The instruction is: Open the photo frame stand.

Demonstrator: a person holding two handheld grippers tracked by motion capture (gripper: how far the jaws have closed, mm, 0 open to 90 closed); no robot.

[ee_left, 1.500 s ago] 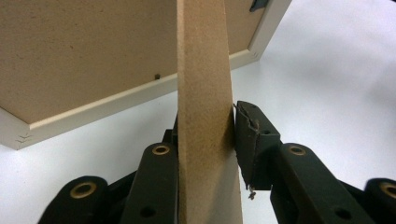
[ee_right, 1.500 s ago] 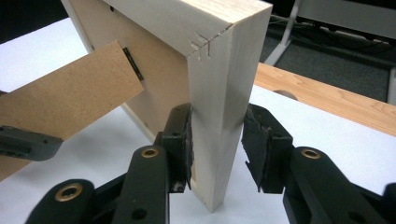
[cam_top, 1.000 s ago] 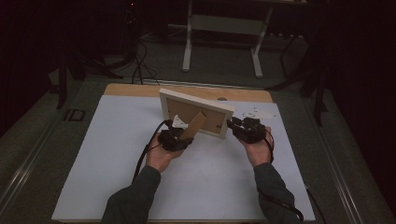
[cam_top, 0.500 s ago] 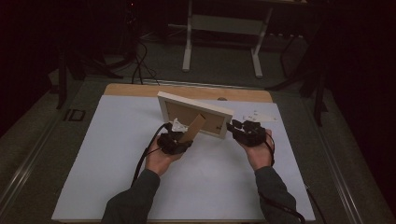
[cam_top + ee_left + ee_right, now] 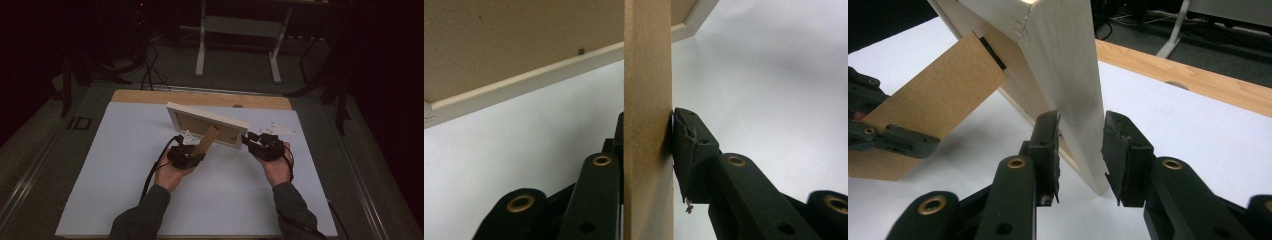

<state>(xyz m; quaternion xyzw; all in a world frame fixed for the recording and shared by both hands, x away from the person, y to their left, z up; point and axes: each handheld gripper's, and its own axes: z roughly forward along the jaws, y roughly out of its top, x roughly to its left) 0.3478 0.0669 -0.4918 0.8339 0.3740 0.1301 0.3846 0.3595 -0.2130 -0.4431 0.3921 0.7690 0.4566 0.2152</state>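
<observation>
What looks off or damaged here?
The pads on the right gripper are ragged and peeling at the edges. Its jaws straddle the picture frame edge with a visible gap. The left gripper clamps the stand squarely.

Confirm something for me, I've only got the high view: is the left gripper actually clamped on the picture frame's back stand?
Observer: Yes. In the left gripper view the left gripper has a pad pressed on each long edge of the brown stand.
Operator: And the right one, gripping the frame?
Observer: Not gripping. The right gripper straddles the picture frame at its side edge near the bottom corner, with a thin gap at one pad.
Operator: Is that corner down?
Observer: It appears to rest on the white table.
</observation>
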